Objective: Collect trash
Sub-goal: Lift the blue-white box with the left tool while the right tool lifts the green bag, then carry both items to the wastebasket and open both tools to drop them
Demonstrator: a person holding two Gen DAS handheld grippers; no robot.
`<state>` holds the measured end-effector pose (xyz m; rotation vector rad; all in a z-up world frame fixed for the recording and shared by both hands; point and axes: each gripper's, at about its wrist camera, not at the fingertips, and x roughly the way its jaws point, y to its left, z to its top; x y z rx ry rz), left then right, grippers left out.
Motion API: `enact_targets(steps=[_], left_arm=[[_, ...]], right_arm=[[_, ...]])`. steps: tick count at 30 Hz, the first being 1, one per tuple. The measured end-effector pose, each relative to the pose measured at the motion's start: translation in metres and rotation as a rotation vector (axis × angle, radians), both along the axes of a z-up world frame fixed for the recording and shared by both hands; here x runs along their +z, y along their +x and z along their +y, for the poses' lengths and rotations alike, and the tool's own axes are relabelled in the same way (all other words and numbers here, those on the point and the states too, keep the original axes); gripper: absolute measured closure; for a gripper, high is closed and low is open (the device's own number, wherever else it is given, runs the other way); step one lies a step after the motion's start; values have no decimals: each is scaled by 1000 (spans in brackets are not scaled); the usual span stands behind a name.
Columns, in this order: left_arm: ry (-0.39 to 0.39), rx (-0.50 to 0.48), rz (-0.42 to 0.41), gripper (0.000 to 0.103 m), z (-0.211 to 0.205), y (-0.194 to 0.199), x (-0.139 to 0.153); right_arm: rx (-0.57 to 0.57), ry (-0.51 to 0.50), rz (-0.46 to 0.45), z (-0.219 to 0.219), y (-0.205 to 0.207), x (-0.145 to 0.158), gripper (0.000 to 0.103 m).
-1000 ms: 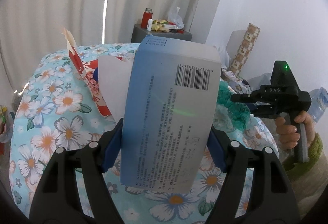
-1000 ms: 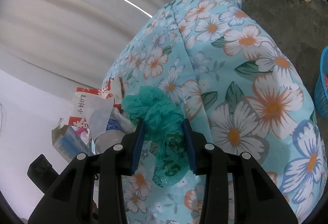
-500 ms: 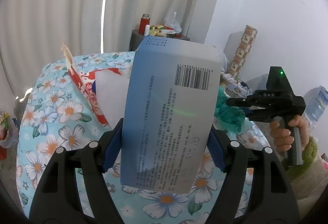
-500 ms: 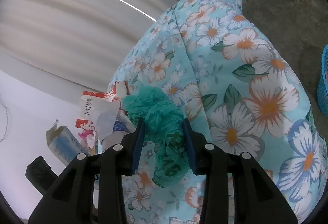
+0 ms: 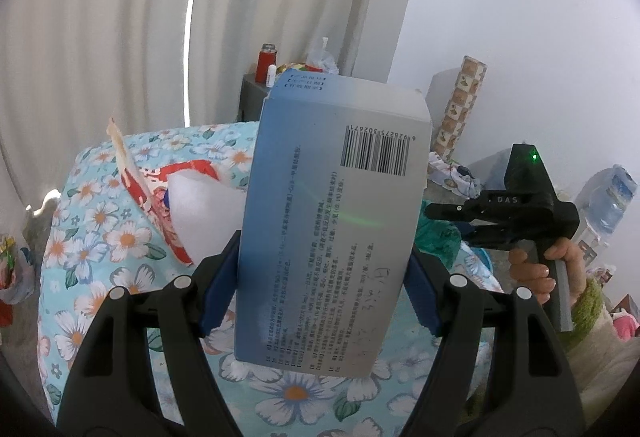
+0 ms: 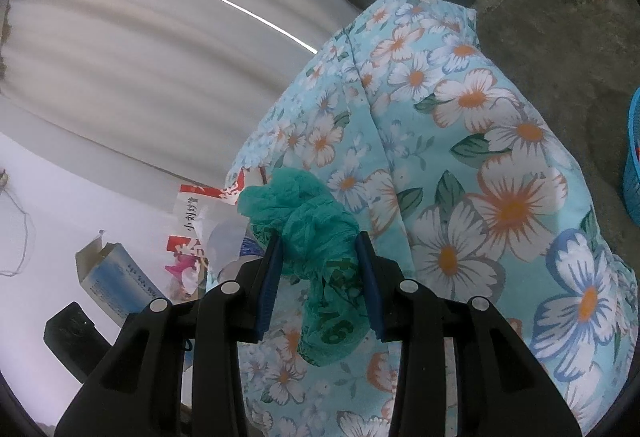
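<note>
My left gripper [image 5: 322, 277] is shut on a blue-and-grey carton [image 5: 332, 221] with a barcode, held upright above the floral cloth [image 5: 100, 229]. The same carton [image 6: 116, 285] shows at the lower left of the right wrist view. My right gripper [image 6: 318, 249] is shut on a crumpled green plastic bag [image 6: 316, 221], which hangs down between its blue pads. The left wrist view shows the right gripper [image 5: 448, 221] at the right, held by a hand [image 5: 528, 269]. A torn red-and-white wrapper [image 5: 160, 205] and a white plastic piece [image 5: 200, 213] lie on the cloth.
A grey cabinet bearing a red flask [image 5: 266, 63] and small clutter stands behind the cloth. A patterned paper roll [image 5: 460, 109] leans on the white wall. A blue basket [image 6: 634, 165] sits on the concrete floor at the right. A water bottle [image 5: 612, 201] stands far right.
My left gripper has risen with the carton, so the cloth and wrapper sit lower in its view. The right gripper has shifted a little, still holding the green bag.
</note>
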<state>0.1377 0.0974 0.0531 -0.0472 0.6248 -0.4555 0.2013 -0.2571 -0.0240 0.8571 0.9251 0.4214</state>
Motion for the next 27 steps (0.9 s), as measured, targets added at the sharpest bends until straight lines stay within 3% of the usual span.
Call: enact_targets(steps=[13, 27], left_arm=[[-7, -63, -37, 34, -33, -9, 22], [16, -265, -55, 34, -124, 0, 37]], right_arm=[[-26, 56, -53, -26, -20, 9, 66], [-149, 106, -129, -86, -66, 24, 66]])
